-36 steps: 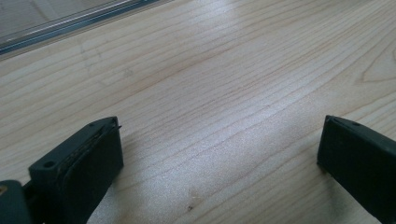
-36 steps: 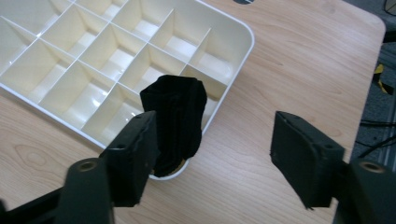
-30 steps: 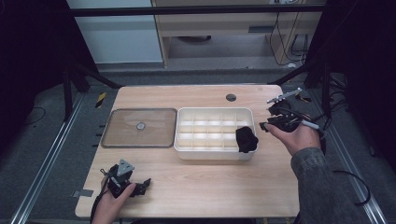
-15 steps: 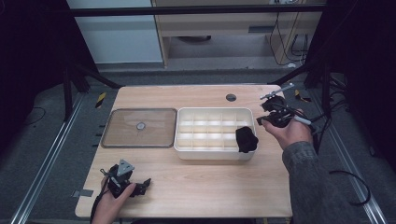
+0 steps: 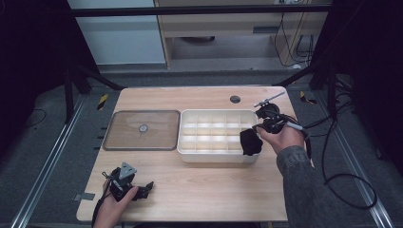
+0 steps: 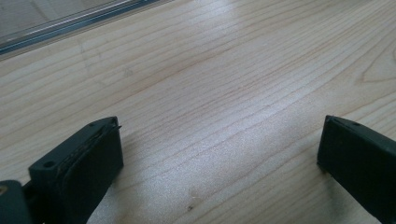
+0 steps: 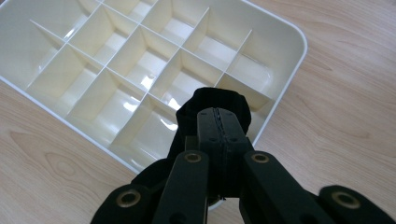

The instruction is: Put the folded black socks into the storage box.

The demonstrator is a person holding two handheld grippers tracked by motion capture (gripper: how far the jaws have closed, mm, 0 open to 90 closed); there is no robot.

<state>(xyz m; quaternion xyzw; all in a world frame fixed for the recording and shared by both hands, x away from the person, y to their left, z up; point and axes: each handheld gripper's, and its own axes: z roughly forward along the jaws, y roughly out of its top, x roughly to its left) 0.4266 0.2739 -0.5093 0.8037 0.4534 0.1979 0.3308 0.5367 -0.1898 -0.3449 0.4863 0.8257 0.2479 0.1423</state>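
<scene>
At the lower left of the high view, the left hand-held gripper [image 5: 142,189] rested on the wooden tabletop [image 5: 209,190], its jaws spread wide with nothing but bare wood between them. Above it, toward the middle left, lay a flat clear lid [image 5: 142,129] with a small round knob at its centre. Just beside the lid, at the frame's centre, stood a white divided tray [image 5: 216,156]; its visible compartments held nothing, except at the lower right corner, where a black cloth [image 5: 250,142] sat bunched over the corner compartment and draped across the rim. To the right, the right hand-held gripper [image 7: 219,122] had just closed, its jaws pressed together over the black cloth, pinching it.
</scene>
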